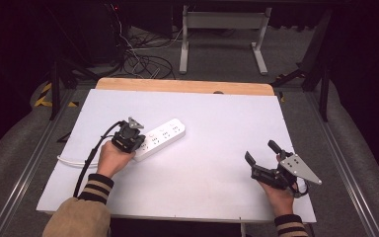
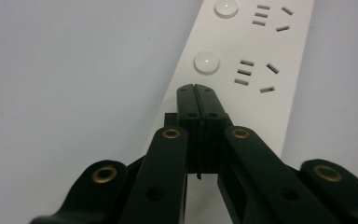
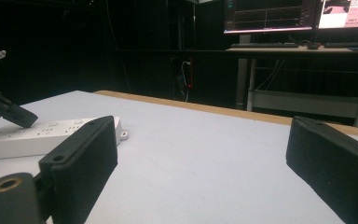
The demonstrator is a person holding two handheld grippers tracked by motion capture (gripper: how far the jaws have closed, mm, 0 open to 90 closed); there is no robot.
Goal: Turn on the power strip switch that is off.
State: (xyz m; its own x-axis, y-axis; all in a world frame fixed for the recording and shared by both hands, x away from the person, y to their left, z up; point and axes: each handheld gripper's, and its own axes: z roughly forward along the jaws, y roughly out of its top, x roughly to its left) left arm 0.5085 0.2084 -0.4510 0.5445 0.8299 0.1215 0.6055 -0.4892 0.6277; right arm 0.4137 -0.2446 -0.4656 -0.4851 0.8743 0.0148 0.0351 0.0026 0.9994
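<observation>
We are looking down on a white worktop (image 1: pixel 217 128) where a white power strip (image 1: pixel 160 137) is lying left of centre, angled so its far end is pointing up and to the right. The left hand-held gripper (image 1: pixel 130 134) is sitting over the near end of the strip, covering that end in the high view, so we cannot tell how the strip finishes there. In the left gripper view its two black jaws are pressed flat together with no gap and nothing between them, their tips hanging just over the power strip (image 2: pixel 256 70), short of a round button (image 2: pixel 206 62); whether the tips are touching the strip we cannot tell. A thin white cord (image 1: pixel 71 161) is trailing off to the left, partly hidden by the hand. The right hand-held gripper (image 1: pixel 262 152) is resting well apart, near the worktop's right front, its jaws spread wide and holding nothing. In the right gripper view both of its pads are cut off by the frame edges, and the power strip (image 3: pixel 42 135) is showing far off at the left, partly hidden behind one pad.
</observation>
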